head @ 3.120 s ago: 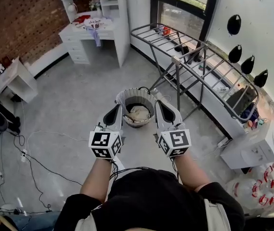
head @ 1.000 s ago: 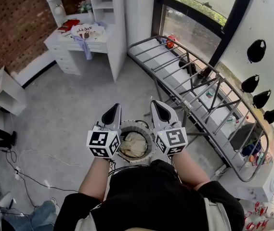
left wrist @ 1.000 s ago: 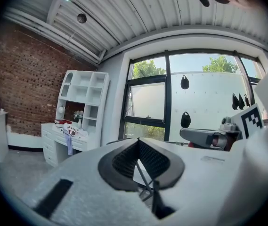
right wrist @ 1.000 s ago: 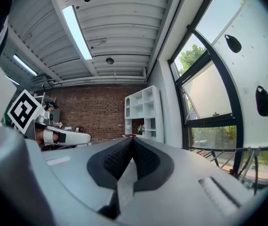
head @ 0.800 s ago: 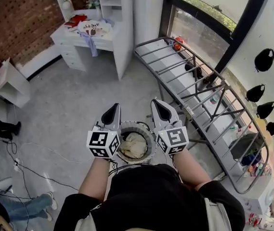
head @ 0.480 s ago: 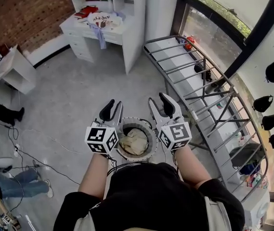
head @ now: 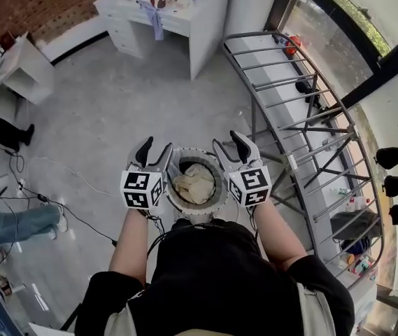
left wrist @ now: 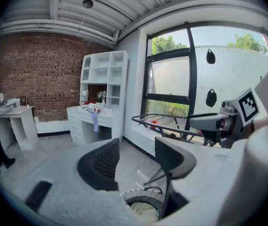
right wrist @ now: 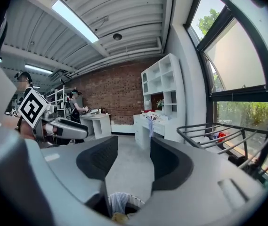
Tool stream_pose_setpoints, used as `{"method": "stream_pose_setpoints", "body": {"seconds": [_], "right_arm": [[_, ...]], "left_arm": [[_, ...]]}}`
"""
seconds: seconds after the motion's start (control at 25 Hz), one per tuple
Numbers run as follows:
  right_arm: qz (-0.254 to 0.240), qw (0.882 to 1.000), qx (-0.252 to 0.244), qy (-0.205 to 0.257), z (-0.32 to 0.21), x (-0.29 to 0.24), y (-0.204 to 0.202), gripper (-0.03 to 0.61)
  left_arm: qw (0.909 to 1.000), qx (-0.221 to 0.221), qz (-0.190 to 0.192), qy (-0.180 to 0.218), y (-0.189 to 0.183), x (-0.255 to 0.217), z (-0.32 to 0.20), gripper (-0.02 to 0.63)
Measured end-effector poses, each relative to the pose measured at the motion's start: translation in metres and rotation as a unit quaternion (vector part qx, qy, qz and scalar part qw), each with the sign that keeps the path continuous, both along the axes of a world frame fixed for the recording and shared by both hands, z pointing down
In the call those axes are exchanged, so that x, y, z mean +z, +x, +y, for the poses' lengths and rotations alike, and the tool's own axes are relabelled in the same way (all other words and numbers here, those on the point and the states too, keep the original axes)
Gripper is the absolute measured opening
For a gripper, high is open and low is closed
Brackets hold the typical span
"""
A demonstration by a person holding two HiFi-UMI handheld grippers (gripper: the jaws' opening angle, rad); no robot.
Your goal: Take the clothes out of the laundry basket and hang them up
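A round laundry basket [head: 173, 196] stands on the floor right in front of me, with cream-coloured clothes [head: 194, 183] bunched inside. My left gripper [head: 153, 152] hangs over the basket's left rim and my right gripper [head: 232, 145] over its right rim. Both sets of jaws have just been opening and now stand apart with nothing between them. In the left gripper view the basket [left wrist: 134, 195] and the clothes [left wrist: 145, 211] show below the open left gripper [left wrist: 136, 161]. In the right gripper view, striped cloth [right wrist: 118, 202] peeks out under the open right gripper [right wrist: 131, 159].
A grey metal drying rack [head: 303, 110] runs along the window to the right of the basket. A white desk with shelves [head: 178, 9] stands at the back, a small white table [head: 24, 72] at the left. Cables [head: 59, 201] trail across the floor; a person's legs [head: 10, 222] show at the left edge.
Both grippers have sunk toward the basket, and their jaws have gone from shut to open. The head view now looks more steeply down onto the basket.
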State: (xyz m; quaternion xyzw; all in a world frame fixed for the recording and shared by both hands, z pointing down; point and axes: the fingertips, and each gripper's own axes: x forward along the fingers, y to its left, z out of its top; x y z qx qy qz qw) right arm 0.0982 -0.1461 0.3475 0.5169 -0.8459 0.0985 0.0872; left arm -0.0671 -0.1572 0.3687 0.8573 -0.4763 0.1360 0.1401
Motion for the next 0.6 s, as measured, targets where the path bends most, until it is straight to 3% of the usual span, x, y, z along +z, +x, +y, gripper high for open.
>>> {"method": "stream_pose_setpoints", "body": {"seconds": [0.28,0.6], "right_arm": [[0.024,0.994,-0.022,-0.102,0.035,0.09,0.0,0.213],[0.037,0.976,-0.045,-0.208,0.044,0.199,-0.015,0.209]], "left_arm": [[0.9963,0.003,-0.012,-0.085,0.005,0.08,0.038,0.232],[0.9873,0.003,-0.023,-0.157,-0.009,0.171,0.049,0.233]]}}
